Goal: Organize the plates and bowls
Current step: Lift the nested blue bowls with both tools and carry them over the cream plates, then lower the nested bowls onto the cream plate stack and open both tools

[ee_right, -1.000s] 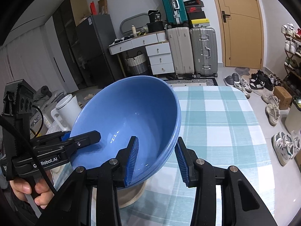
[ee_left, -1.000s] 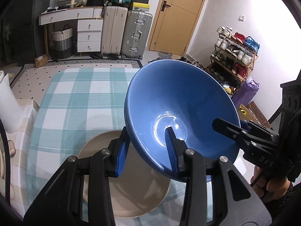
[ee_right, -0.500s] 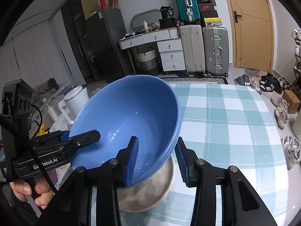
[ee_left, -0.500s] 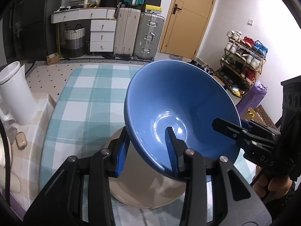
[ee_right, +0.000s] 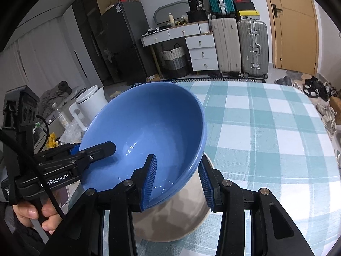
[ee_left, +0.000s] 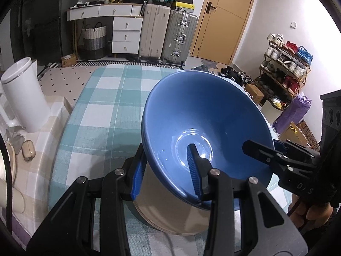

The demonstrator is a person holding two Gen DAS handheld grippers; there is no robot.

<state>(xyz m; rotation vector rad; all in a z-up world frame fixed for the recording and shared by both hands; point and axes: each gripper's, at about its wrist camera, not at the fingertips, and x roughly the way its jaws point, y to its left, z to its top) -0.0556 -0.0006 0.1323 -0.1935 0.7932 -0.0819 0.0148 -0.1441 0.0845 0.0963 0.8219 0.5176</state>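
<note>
Bowl (ee_left: 204,128) hangs tilted directly above the beige plate (ee_left: 170,215), both jaws pinching its opposite rims, neither hand nearer.

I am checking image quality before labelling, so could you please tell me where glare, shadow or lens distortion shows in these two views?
Left wrist view: bright glare in the blue bowl bottom, fisheye bending of the door, dark corner vignette. Right wrist view: small highlight specks in the bowl, its shadow mottling the beige plate, curved tablecloth lines; both stay sharp.

The bowl (ee_left: 204,132) hangs above the plate (ee_left: 170,217) on the table (ee_left: 106,111), a jug (ee_left: 23,93) to its left.
</note>
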